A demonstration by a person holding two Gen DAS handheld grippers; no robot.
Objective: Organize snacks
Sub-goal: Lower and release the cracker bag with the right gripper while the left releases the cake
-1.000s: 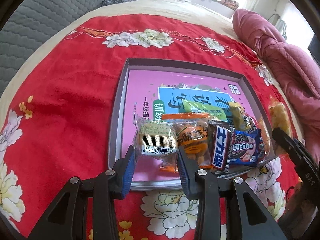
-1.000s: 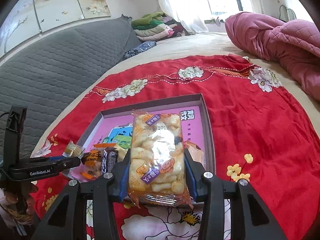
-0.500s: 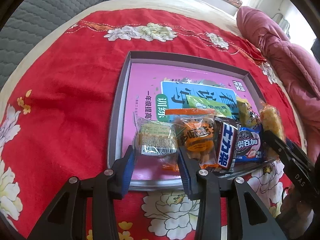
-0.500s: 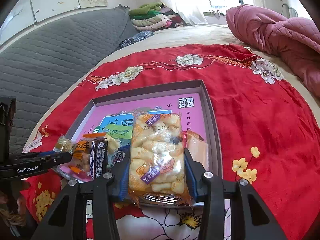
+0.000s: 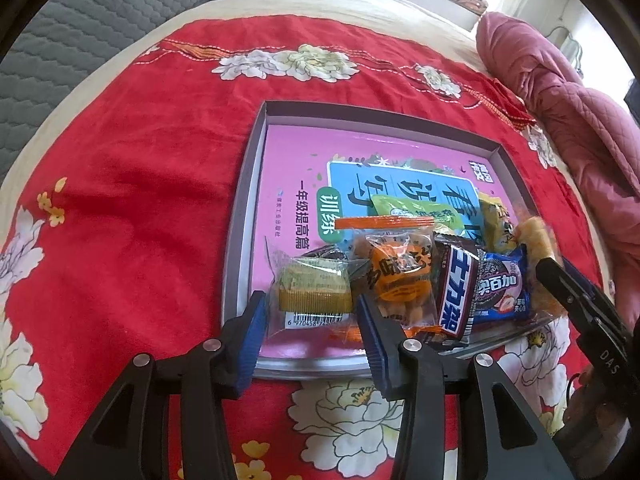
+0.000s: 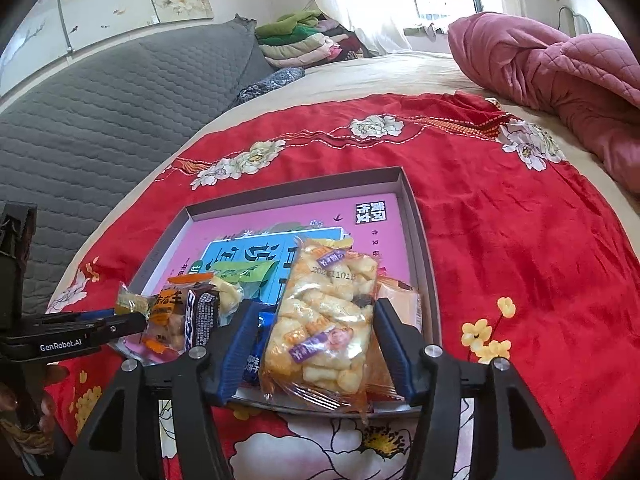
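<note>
A grey shallow tray [image 5: 240, 240] with a pink printed bottom lies on the red flowered cloth. My left gripper [image 5: 310, 298] is opening. A clear-wrapped yellow cake [image 5: 310, 288] lies in the tray's near corner between its blue pads, with a gap on each side. My right gripper [image 6: 316, 306] is opening too. The bag of puffed rice crackers [image 6: 324, 320] rests on the tray's near edge between its pads, with a gap at the left pad. In the tray between the two lie an orange packet [image 5: 400, 276], a dark bar [image 5: 456, 292] and a blue biscuit packet [image 5: 500, 288].
A green packet [image 5: 408, 208] and a yellow one [image 5: 496, 220] lie further in on the tray. The pink quilt [image 6: 560, 64] is heaped at the right. A grey padded headboard [image 6: 120, 100] runs along the left. Bare red cloth [image 6: 520, 240] surrounds the tray.
Both pairs of jaws have widened. The left pads have come off the cake, and the right pads have loosened from the cracker bag, which now rests on the tray edge.
</note>
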